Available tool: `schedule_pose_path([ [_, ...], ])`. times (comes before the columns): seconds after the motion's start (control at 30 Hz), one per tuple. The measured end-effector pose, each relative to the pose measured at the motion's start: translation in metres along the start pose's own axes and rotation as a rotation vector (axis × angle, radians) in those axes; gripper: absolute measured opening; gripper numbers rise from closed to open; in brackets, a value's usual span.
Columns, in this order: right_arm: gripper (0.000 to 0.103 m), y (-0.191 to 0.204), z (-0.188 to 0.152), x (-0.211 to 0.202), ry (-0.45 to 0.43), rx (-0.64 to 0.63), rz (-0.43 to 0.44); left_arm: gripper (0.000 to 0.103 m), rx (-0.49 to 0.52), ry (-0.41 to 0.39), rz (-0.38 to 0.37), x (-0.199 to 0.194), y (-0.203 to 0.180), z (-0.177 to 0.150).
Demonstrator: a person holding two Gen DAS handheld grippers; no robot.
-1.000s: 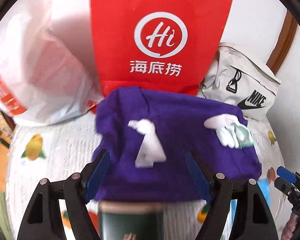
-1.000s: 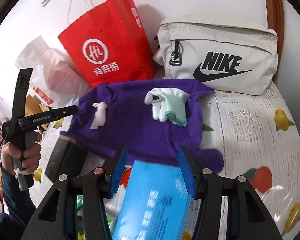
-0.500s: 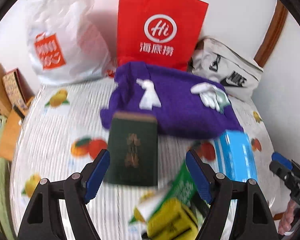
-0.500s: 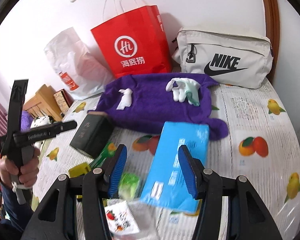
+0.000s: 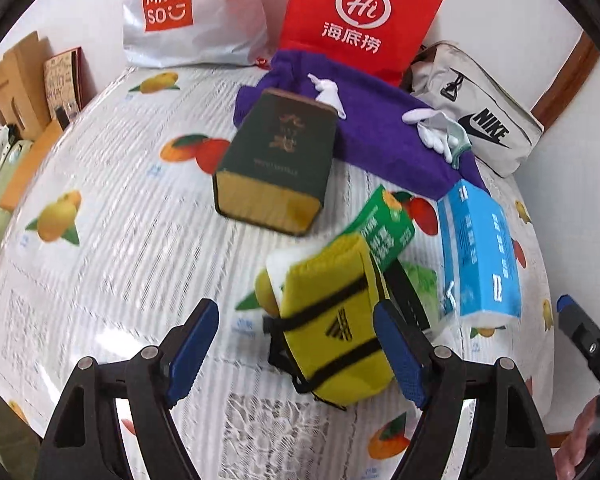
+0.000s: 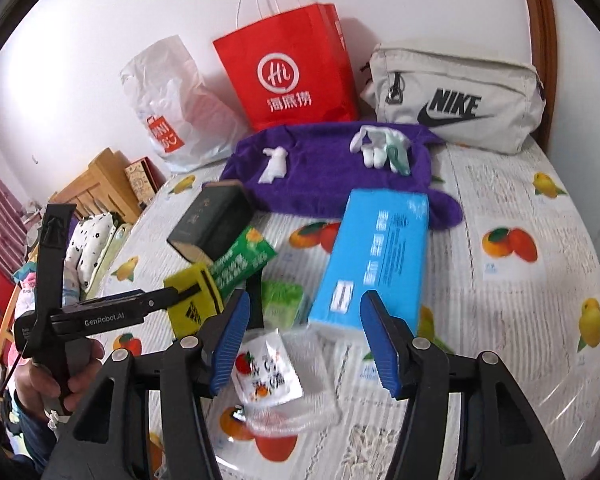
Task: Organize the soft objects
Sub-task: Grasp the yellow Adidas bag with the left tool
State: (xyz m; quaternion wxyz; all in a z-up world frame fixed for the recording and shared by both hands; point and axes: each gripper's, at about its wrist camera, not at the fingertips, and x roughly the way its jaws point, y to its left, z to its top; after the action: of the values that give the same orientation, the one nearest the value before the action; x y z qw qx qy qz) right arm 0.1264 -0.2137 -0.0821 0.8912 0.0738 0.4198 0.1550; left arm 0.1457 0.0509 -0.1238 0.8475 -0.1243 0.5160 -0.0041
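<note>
Both claws gape empty, left claw (image 5: 296,346) and right claw (image 6: 302,338), over one purple towel (image 6: 332,176) bearing two white gloves (image 6: 380,148).

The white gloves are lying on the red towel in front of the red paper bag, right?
Not quite. The white gloves lie on a purple towel, not a red one; the right wrist view shows it. It does sit in front of the red paper bag.

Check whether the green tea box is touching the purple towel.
Touching. In the left wrist view the far end of the green tea box lies over the near edge of the purple towel; the right wrist view shows no gap either.
</note>
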Motion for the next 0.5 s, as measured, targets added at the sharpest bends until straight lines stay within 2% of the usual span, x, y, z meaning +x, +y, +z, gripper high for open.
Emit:
schedule_pose_path([
  [0.17,0.057,-0.005,-0.016,0.002,0.022,0.004,-0.003,0.079,-0.020,0.027,-0.030,0.011,-0.010,-0.007],
  [0.33,0.057,-0.008,-0.025,0.004,0.033,-0.013,-0.030,0.079,-0.005,0.028,0.009,0.025,-0.025,-0.008],
  [0.5,0.057,-0.012,-0.029,0.008,0.051,-0.006,-0.016,0.079,0.002,0.052,0.049,0.040,-0.037,-0.007],
])
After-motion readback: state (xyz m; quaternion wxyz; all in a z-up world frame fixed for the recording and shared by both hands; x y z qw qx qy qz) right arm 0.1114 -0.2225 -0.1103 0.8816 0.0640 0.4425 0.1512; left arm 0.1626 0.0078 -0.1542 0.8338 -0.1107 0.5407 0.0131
